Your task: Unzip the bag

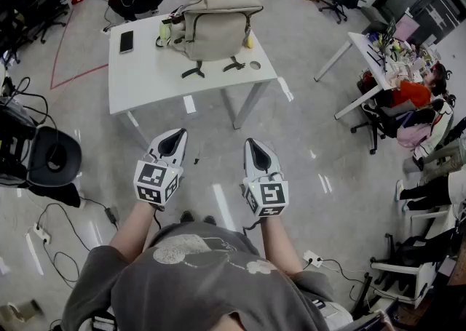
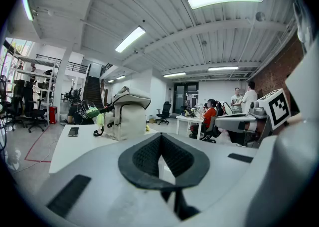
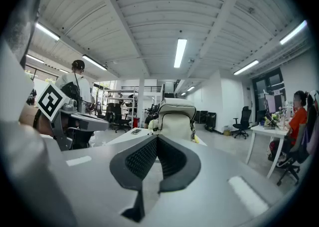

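Well back from the worktop (image 1: pixel 145 82), we hold the left gripper (image 1: pixel 175 140) and right gripper (image 1: pixel 255 149) side by side, each with jaws pressed together on nothing. The approach seems the step in hand: the beige bag (image 1: pixel 215 28) stands upright on the worktop, untouched, so next we must close in, spread a gripper and find the zip pull.

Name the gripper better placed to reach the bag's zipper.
Right, marginally. Both the left gripper and right gripper hang shut, well short of the table; the bag sits straight ahead in the right gripper view, off-centre in the left.
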Available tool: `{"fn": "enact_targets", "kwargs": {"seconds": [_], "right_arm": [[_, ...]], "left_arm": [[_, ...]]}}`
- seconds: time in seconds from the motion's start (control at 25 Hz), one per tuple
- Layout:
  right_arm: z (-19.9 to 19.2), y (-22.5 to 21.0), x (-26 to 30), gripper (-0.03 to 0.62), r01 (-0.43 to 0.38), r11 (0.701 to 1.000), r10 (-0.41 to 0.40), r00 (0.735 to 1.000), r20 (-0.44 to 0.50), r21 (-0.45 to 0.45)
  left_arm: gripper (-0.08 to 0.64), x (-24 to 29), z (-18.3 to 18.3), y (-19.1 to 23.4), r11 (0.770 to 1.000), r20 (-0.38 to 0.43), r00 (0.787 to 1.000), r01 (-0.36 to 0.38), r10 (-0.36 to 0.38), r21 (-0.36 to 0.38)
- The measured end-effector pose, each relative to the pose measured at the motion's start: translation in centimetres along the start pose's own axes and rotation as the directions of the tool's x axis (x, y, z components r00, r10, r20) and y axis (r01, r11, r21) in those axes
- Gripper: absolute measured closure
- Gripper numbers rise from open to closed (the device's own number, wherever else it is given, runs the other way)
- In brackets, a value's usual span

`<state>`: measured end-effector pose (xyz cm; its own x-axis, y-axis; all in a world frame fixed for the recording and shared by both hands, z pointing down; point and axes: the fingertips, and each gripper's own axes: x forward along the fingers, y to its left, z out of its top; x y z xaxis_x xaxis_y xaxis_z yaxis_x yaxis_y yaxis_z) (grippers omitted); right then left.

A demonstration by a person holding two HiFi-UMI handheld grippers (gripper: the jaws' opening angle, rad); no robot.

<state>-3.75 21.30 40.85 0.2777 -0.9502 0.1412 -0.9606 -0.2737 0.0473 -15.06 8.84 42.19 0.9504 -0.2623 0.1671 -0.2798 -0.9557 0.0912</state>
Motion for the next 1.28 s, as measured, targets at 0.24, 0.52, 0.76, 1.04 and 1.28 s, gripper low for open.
{"fn": "enact_targets", "kwargs": {"seconds": [0.24,0.52,0.76,1.04,1.28], "right_arm": [[0.3,-0.3,0.1,0.594,0.017,1.0,-0.017,1.0,0.016,0.009],[-1.1,-0.6,-0.2,0.594,0.065,0.997,-0.065,0.998,-0.007,0.033],[-1.1,-1.1,0.2,0.594,0.121,0.991,-0.121,0.993,0.006,0.06],[-4.2,0.6,0.2,0.592,0.163,0.981,-0.157,0.985,-0.067,0.101],[-5.0,-0.4,1.6,0.592,0.18,0.976,-0.171,0.982,-0.082,0.118]], "left_arm": [[0.555,0.3,-0.1,0.5,1.0,-0.004,1.0,-0.002,0.002,-0.009],[0.555,1.4,0.0,0.8,0.999,-0.004,0.999,0.034,-0.034,0.013],[0.555,1.4,-0.4,1.6,0.999,0.0,0.999,0.041,-0.041,-0.02],[0.554,-0.2,-1.9,3.9,0.999,-0.001,1.0,0.021,-0.021,-0.042],[0.554,-0.2,-3.0,6.5,0.997,-0.011,1.0,-0.024,0.023,-0.075]]}}
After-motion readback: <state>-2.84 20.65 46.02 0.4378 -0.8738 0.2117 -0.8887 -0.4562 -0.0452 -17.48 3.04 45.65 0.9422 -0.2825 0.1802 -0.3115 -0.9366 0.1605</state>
